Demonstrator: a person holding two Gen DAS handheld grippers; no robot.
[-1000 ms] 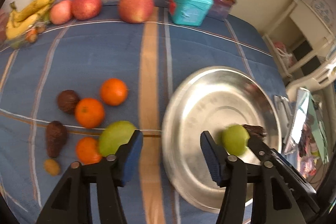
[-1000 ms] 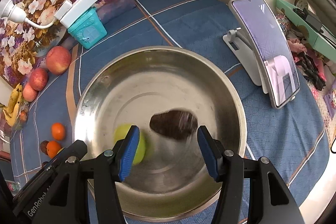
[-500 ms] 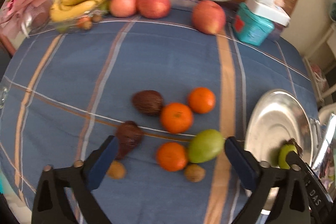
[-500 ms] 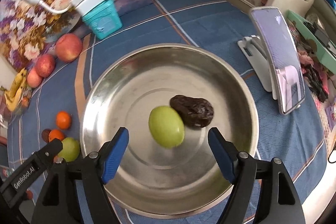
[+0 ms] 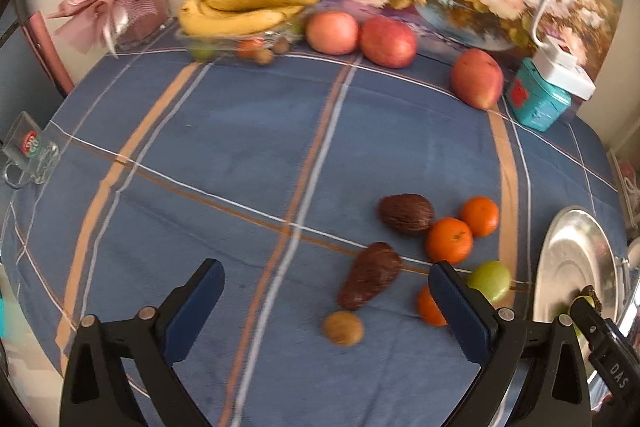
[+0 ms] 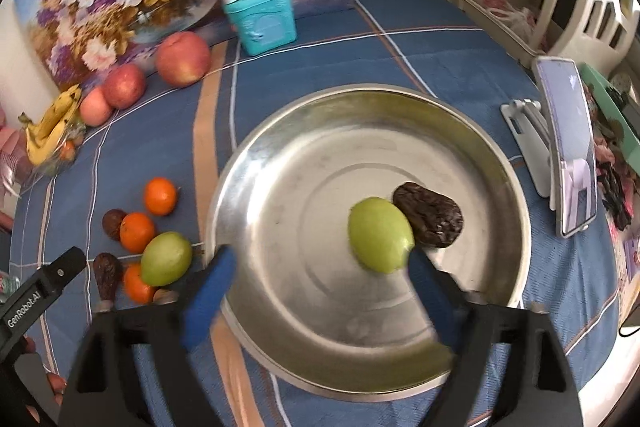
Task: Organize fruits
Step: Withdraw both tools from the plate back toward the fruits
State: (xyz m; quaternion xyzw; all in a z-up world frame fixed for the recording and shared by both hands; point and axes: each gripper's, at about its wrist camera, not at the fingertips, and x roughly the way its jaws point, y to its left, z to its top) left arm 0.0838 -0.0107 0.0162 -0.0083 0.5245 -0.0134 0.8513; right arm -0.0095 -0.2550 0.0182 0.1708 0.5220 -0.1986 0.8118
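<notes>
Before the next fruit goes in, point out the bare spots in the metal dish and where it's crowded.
Metal dish: its left half and far side, toward the teal box, are bare. Crowded only right of centre, where the green fruit touches the dark fruit. The open right gripper hangs over the near rim.

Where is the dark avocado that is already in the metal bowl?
In the right wrist view, the dark avocado lies right of centre in the metal bowl, touching the green fruit.

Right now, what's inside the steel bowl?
The steel bowl holds a green fruit touching a dark brown fruit. The right gripper, open, hides part of the bowl's near floor.
</notes>
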